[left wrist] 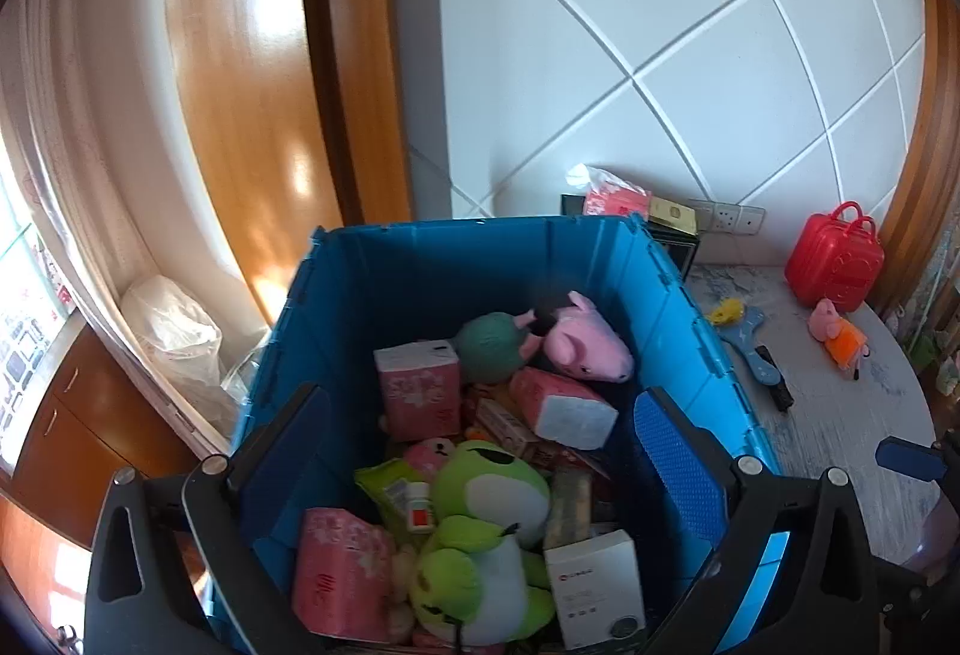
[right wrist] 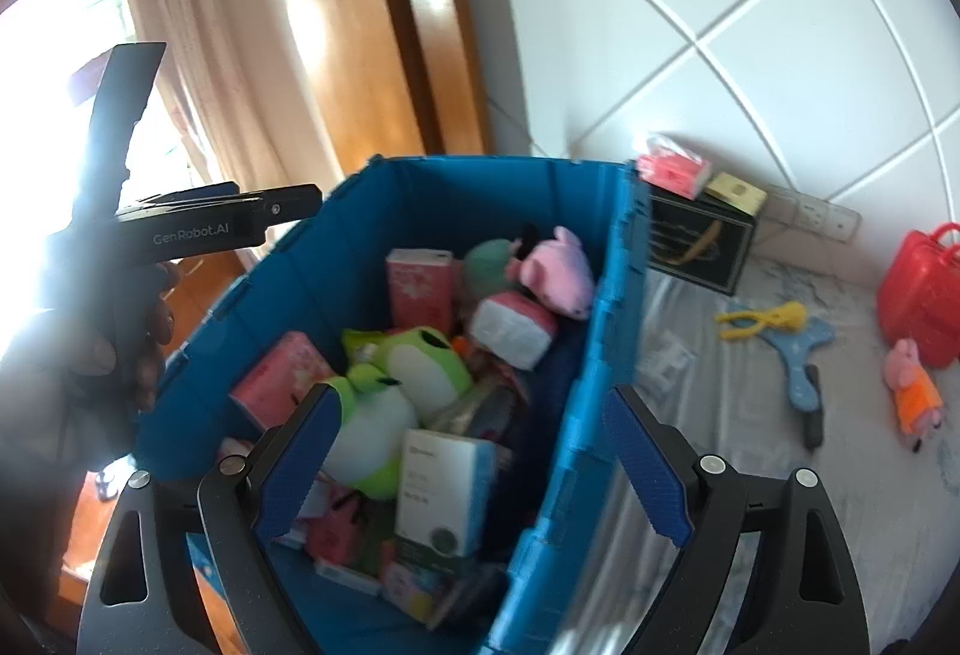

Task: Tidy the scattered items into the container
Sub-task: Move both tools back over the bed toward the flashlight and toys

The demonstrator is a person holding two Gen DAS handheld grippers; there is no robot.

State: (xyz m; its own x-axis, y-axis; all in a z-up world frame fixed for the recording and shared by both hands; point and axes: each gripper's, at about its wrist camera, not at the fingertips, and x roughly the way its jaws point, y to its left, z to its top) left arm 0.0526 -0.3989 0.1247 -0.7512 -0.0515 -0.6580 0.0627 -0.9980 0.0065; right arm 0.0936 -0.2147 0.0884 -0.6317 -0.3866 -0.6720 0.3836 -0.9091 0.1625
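Right wrist view: the right gripper (right wrist: 471,466) stands wide, nothing between its blue pads, neither pad touching anything. It hangs over the near right wall of the blue container (right wrist: 606,295); the left finger is above the contents, the right finger above the worktop (right wrist: 750,415). Below the left finger lies a white box (right wrist: 441,493), long axis running away from the camera, beside a green frog plush (right wrist: 396,391). Farther in lie pink tissue packs (right wrist: 420,289) and a pink pig plush (right wrist: 555,271), snout towards the right wall.

On the worktop, well apart from the container, lie a yellow toy (right wrist: 762,319), a blue hand mirror (right wrist: 807,361) with handle towards the camera, a small pig doll (right wrist: 915,391) and a red case (right wrist: 924,295).

This view alone shows the left gripper from the side, held by a person's hand (right wrist: 129,349).

Left wrist view: the left gripper (left wrist: 480,445) is also wide and empty, centred over the container. Only here a white bag (left wrist: 174,331) shows, left of the container.
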